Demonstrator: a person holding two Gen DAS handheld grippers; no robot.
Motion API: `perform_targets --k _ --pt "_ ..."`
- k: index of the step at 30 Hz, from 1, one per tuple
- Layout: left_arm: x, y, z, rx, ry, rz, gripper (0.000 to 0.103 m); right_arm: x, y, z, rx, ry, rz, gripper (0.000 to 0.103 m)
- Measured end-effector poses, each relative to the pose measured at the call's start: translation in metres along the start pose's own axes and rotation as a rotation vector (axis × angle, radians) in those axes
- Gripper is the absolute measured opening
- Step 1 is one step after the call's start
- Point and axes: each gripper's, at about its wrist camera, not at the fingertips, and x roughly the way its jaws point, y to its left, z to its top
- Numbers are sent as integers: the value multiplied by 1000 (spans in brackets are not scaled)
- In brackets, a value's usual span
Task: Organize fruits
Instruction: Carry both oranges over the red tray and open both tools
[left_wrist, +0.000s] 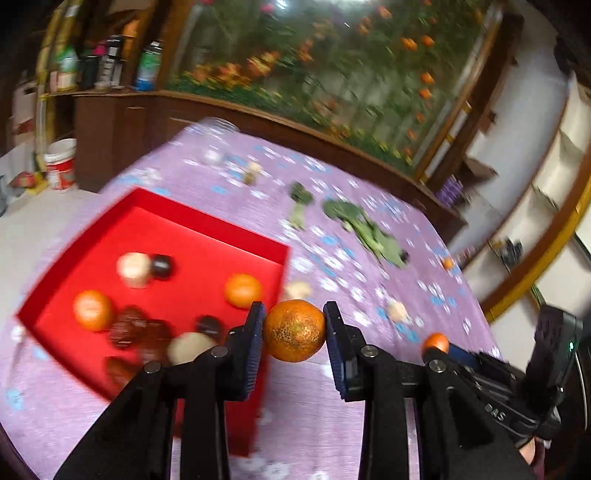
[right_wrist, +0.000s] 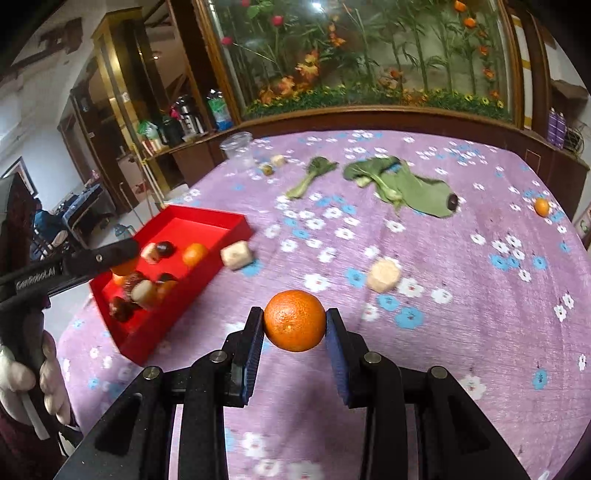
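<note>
While each gripper squeezes one orange, the red tray sits on the purple flowered cloth. The left gripper holds its orange tight between two blue pads, up above the near right corner of the tray. The right gripper holds another orange the same way, over the cloth and to the right of the tray.

Inside the tray, the left camera shows two oranges, two pale round things, and some dark brown fruits too blurry to count. Out on the cloth lie two pale chunks, two leafy greens, one small orange far off near the edge, and one clear cup.
</note>
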Motion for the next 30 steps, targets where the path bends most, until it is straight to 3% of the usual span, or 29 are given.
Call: perform_targets --k 9,19,30 --pt "-25 18 -1 16 -72 100 31 -4 42 -2 16 -17 78 37" --pt "-37 17 -4 92 -120 201 31 13 81 2 -35 28 111 37" --pt "-33 68 3 34 -105 303 31 53 130 28 -147 76 123 37"
